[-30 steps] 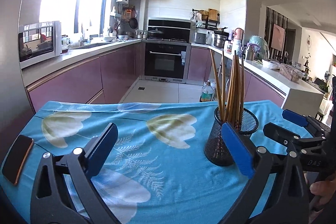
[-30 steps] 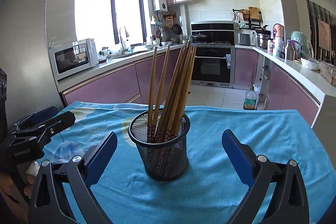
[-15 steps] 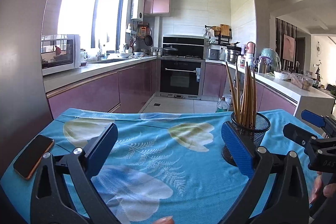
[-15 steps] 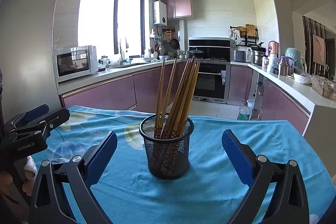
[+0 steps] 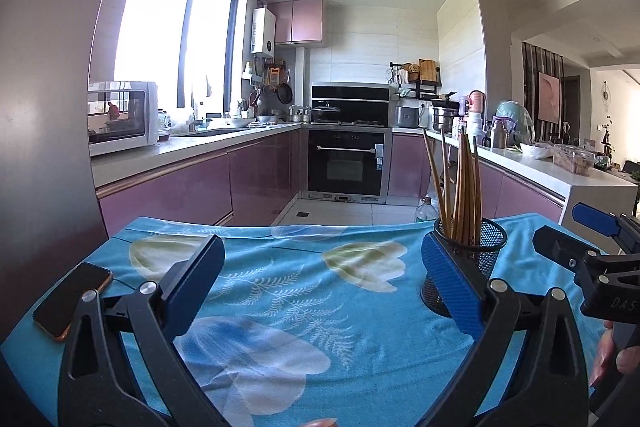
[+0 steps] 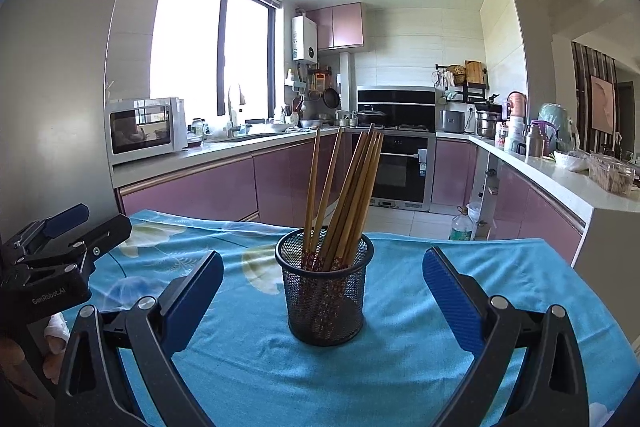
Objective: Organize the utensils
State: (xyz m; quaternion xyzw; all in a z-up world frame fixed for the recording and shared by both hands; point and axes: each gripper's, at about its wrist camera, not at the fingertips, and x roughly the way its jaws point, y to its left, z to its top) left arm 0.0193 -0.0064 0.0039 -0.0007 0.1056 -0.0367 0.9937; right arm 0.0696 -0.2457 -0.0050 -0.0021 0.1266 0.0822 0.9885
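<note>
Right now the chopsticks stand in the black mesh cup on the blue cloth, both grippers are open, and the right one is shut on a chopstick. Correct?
Not quite. The right gripper holds nothing: the right wrist view shows its fingers spread wide, clear of the mesh cup. The chopsticks do stand in the cup on the blue cloth, and the left gripper is open too.

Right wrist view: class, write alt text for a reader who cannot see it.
A black mesh cup holding wooden chopsticks stands on a blue floral tablecloth, centred ahead of the open right gripper. The left gripper shows at the left edge; a kitchen with pink cabinets lies behind.
</note>
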